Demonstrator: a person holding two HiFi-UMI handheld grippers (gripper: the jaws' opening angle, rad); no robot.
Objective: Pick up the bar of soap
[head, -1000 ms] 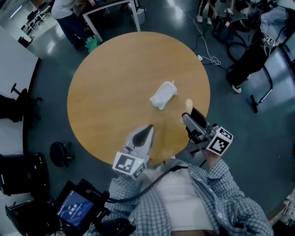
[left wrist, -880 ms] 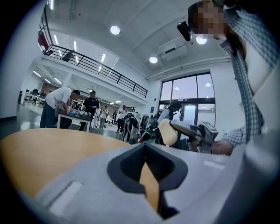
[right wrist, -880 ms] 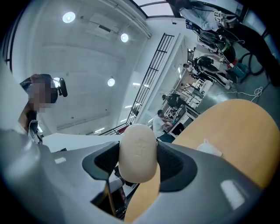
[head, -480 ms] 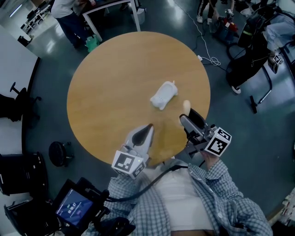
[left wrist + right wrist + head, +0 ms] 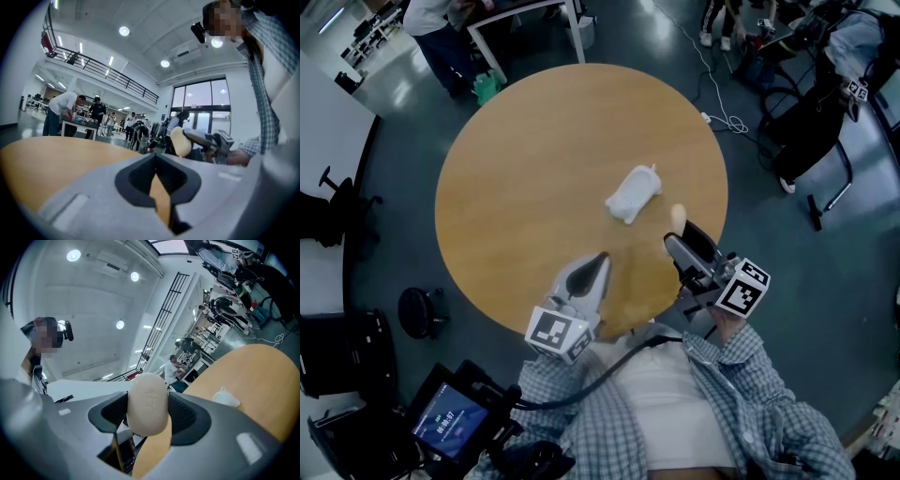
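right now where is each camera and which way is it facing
Head view: on the person's head, looking steeply down at the round table; shows left gripper, right gripper and checked sleeves.
Left gripper view: rides the left gripper, looking level across the table; its shut jaws show.
Right gripper view: rides the right gripper, tilted slightly up; its jaws clamp the bar of soap.
Shared: all three show the soap; head and right gripper views show the white lump.

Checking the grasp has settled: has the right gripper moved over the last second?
No. The right gripper, shut on the bar of soap, keeps the same gap to the white cloth on the round table.
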